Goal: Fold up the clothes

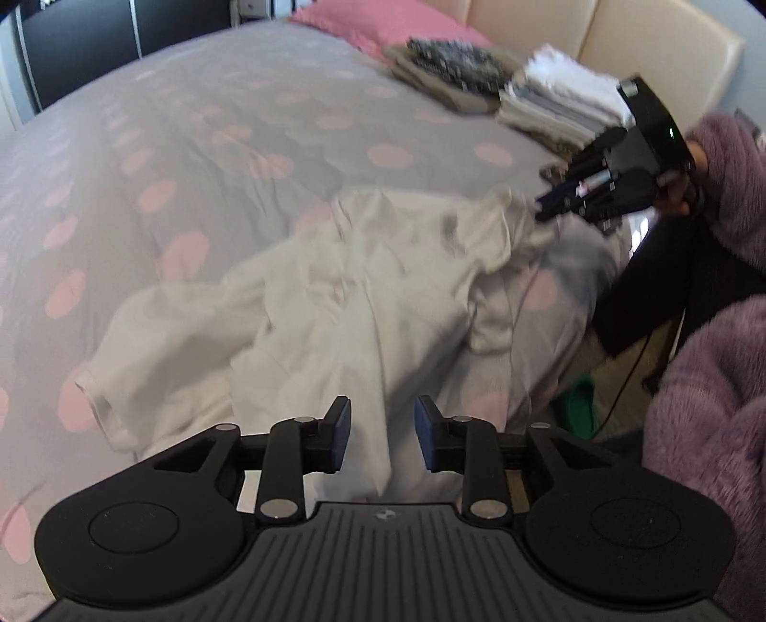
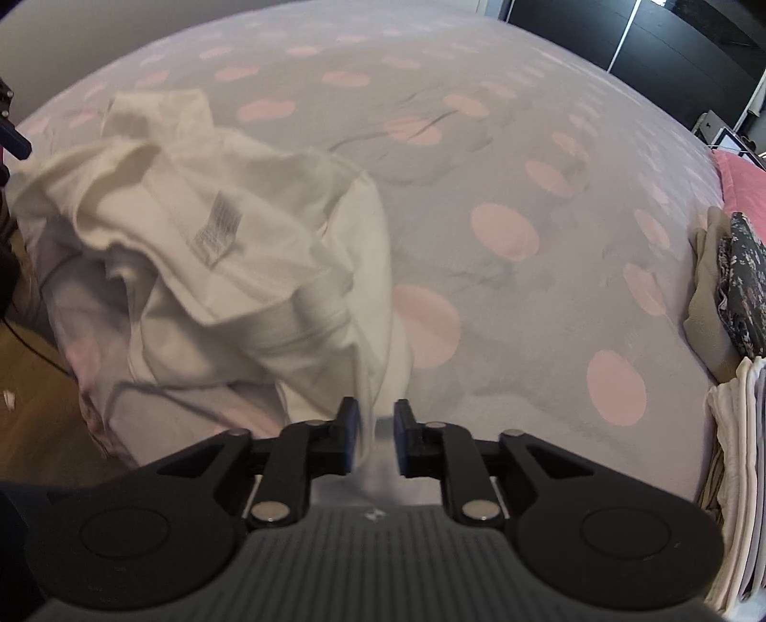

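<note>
A crumpled white garment (image 1: pixel 364 296) lies near the edge of the bed, with a grey label (image 2: pixel 218 229) showing on its upper fold. My left gripper (image 1: pixel 382 430) hovers just over its near end, jaws apart, the cloth lying below the gap. My right gripper (image 2: pixel 376 435) is at the garment's (image 2: pixel 230 268) other end, jaws apart, with a blurred strip of white cloth hanging by the left pad. In the left wrist view the right gripper (image 1: pixel 543 210) points at a raised corner of the garment.
The bed has a grey cover with pink dots (image 1: pixel 191 143). Folded clothes sit by the headboard: a white stack (image 1: pixel 560 105) and a floral one (image 1: pixel 450 67), next to a pink pillow (image 1: pixel 373 24). A purple fuzzy sleeve (image 1: pixel 708 430) and wooden floor (image 2: pixel 33 383) border the bed.
</note>
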`<state>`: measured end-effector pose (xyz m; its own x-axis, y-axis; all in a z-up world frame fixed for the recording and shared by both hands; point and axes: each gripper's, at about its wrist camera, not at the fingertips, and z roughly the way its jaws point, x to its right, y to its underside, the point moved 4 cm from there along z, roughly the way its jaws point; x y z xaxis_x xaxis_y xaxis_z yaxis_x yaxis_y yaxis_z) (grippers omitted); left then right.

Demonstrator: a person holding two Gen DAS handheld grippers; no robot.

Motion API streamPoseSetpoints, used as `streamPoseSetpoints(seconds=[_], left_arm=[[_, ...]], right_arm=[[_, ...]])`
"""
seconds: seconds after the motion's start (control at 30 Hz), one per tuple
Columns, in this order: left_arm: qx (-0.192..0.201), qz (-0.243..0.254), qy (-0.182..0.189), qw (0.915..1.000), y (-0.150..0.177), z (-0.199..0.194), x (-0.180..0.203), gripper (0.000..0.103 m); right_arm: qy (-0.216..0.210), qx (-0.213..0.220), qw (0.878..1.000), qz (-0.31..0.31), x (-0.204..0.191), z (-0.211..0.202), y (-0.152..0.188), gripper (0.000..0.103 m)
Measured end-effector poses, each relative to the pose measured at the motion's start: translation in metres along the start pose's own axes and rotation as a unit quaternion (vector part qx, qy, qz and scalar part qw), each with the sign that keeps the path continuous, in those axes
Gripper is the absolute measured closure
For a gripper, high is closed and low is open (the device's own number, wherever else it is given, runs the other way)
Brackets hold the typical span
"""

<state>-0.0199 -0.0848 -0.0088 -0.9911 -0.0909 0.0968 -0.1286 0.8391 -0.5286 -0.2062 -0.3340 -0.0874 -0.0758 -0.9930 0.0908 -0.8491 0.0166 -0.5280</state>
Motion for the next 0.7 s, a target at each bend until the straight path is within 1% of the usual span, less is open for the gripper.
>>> streamPoseSetpoints(seconds=[0.03,0.13,0.23,0.33,0.37,0.43,0.5,0.53,0.57,0.7], left_arm=[[0.006,-0.008,-0.001,0.9999,-0.004,-0.001,-0.003,0.074],[-0.002,-0.016,-0.007,0.9999,-0.010,0.008,-0.010,0.074],[-0.013,-0.017,-0.006,0.9997,-0.014,0.022,-0.015,0.074],[-0.025,-0.013,-0.006,0.9996,-0.014,0.038,-0.014,0.074],[-0.029,-0.011,-0.008,0.9995,-0.013,0.044,-0.013,0.076],[-0.036,-0.006,-0.011,0.9993,-0.012,0.050,-0.012,0.091],[-0.040,0.001,-0.011,0.9991,-0.011,0.052,-0.010,0.095],[-0.038,0.001,-0.009,0.9992,-0.011,0.052,-0.010,0.096],[-0.035,-0.004,-0.006,0.9994,-0.011,0.050,-0.011,0.096],[-0.021,-0.034,0.008,0.9992,-0.012,0.045,-0.016,0.096]], right_arm=[[-0.001,0.009,1.000,0.008,0.002,-0.003,-0.003,0.077],[-0.005,0.031,0.999,0.031,0.010,-0.011,-0.009,0.076],[-0.006,0.036,0.998,0.055,0.019,-0.013,-0.011,0.076],[-0.005,0.033,0.998,0.061,0.022,-0.010,-0.010,0.077],[-0.007,0.034,0.998,0.061,0.023,-0.010,-0.009,0.077],[-0.012,0.037,0.997,0.060,0.023,-0.011,-0.009,0.076],[-0.019,0.042,0.997,0.062,0.023,-0.012,-0.007,0.075],[-0.023,0.044,0.997,0.063,0.023,-0.013,-0.007,0.072],[-0.028,0.045,0.997,0.063,0.023,-0.013,-0.006,0.068],[-0.033,0.040,0.997,0.056,0.021,-0.009,-0.004,0.067]])
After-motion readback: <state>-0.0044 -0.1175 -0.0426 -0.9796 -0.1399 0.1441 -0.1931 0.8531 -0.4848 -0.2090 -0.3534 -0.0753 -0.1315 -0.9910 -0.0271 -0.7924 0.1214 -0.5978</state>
